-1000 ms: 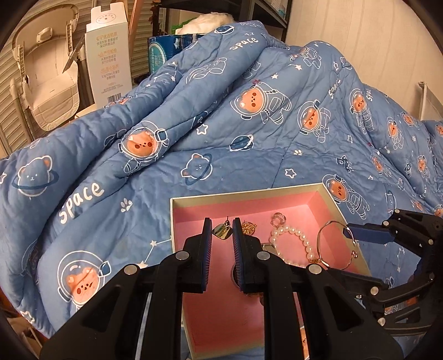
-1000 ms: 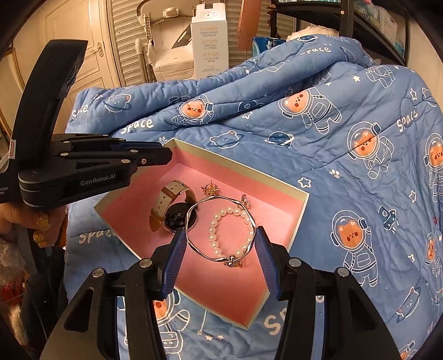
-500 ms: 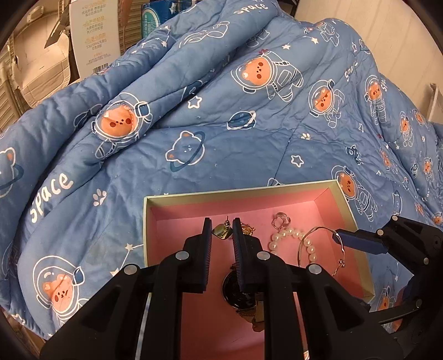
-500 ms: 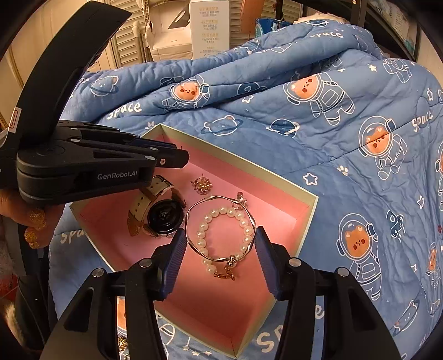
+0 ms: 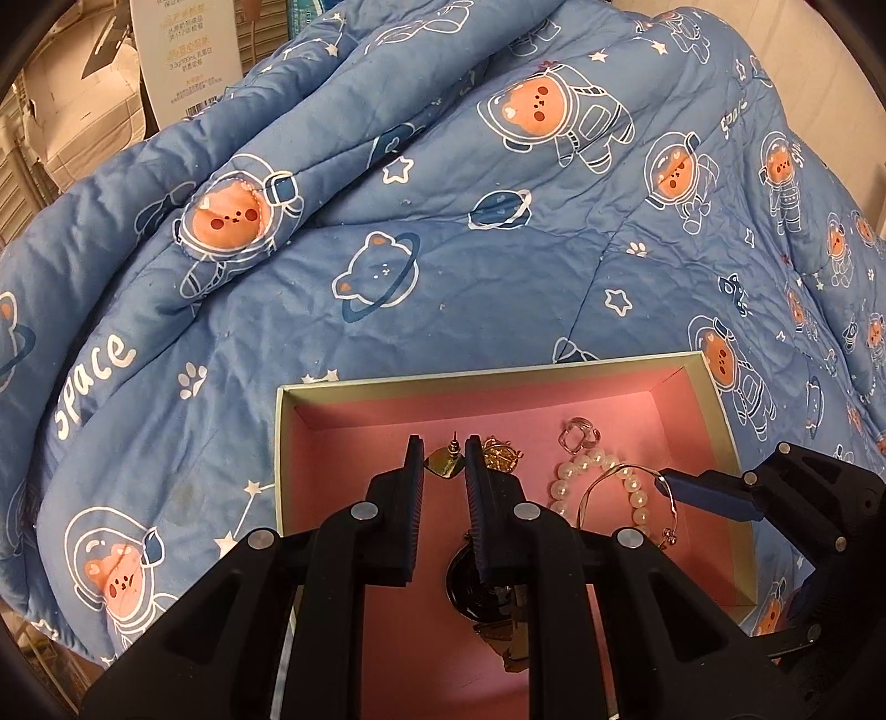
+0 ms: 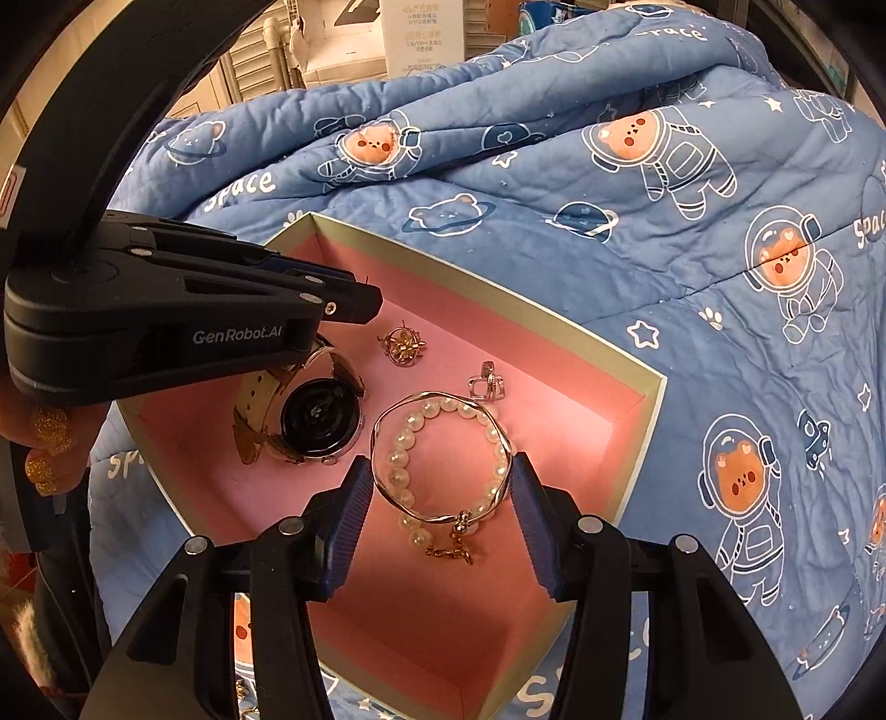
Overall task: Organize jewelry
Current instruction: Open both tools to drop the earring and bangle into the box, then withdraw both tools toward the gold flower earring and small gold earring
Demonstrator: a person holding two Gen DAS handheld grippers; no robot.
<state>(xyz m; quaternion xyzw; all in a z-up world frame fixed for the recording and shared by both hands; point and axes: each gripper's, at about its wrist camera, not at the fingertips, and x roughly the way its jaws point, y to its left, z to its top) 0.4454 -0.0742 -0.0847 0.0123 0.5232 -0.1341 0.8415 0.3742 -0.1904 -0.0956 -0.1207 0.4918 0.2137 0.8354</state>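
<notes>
A cream-rimmed box [image 5: 487, 378] with a pink lining lies on the blue quilt. My left gripper [image 5: 444, 461] is shut on a small gold earring [image 5: 443, 464] above the box's left half. My right gripper [image 6: 440, 490] is shut on a silver bangle [image 6: 437, 518], with a pad pressing on each side, held just over a pearl bracelet [image 6: 396, 459]. Also on the box floor are a watch [image 6: 321, 418], a gold flower piece [image 6: 403, 344] and a clear ring [image 6: 487, 385]. In the left wrist view the bangle [image 5: 631, 469] and a blue finger of the right gripper [image 5: 709, 490] show at the right.
The blue space-bear quilt [image 5: 498, 266] rises in thick folds behind the box. A white carton [image 5: 185, 50] and a folded seat stand beyond it at the upper left. A hand with gold glitter nails [image 6: 47, 443] holds the left gripper [image 6: 354, 302].
Both grippers have come down and closer to the box, which now looks larger. The earring and the bangle stay gripped as before.
</notes>
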